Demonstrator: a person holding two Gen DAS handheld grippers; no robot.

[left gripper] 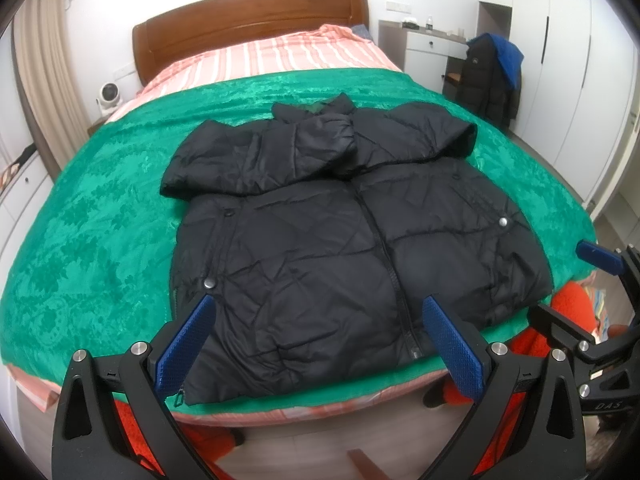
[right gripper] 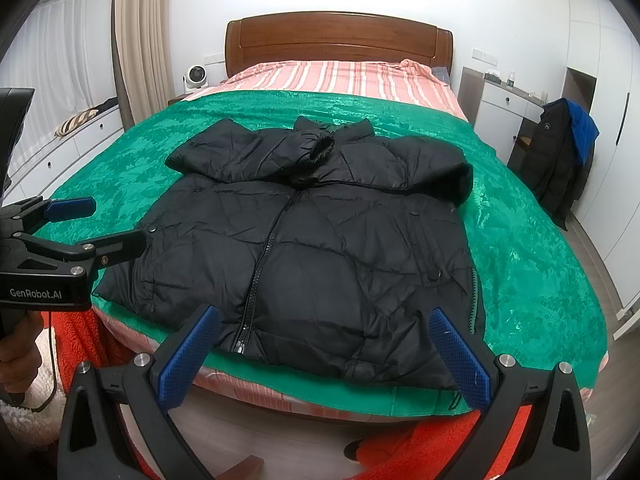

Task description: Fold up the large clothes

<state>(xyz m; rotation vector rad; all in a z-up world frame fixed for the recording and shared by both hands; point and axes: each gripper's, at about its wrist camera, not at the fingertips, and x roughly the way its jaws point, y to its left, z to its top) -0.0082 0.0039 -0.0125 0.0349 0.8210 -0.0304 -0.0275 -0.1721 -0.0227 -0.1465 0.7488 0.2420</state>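
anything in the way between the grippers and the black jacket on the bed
Nothing visible. The left gripper and right gripper are both open at the near hem of the black jacket, which lies alone on the green blanket.

Black quilted jacket (left gripper: 340, 232), green patterned blanket (left gripper: 100, 220), pink striped sheet (left gripper: 280, 54)

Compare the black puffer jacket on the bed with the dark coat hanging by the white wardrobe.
The black quilted puffer jacket lies flat on the green velvet blanket, while the dark hanging coat hangs upright beside the white wardrobe. The jacket on the bed has its sleeves folded across its chest; the hanging coat's sleeves drop straight down. A bright blue garment is draped over the hanging coat; nothing covers the jacket. Both are dark, padded outerwear.
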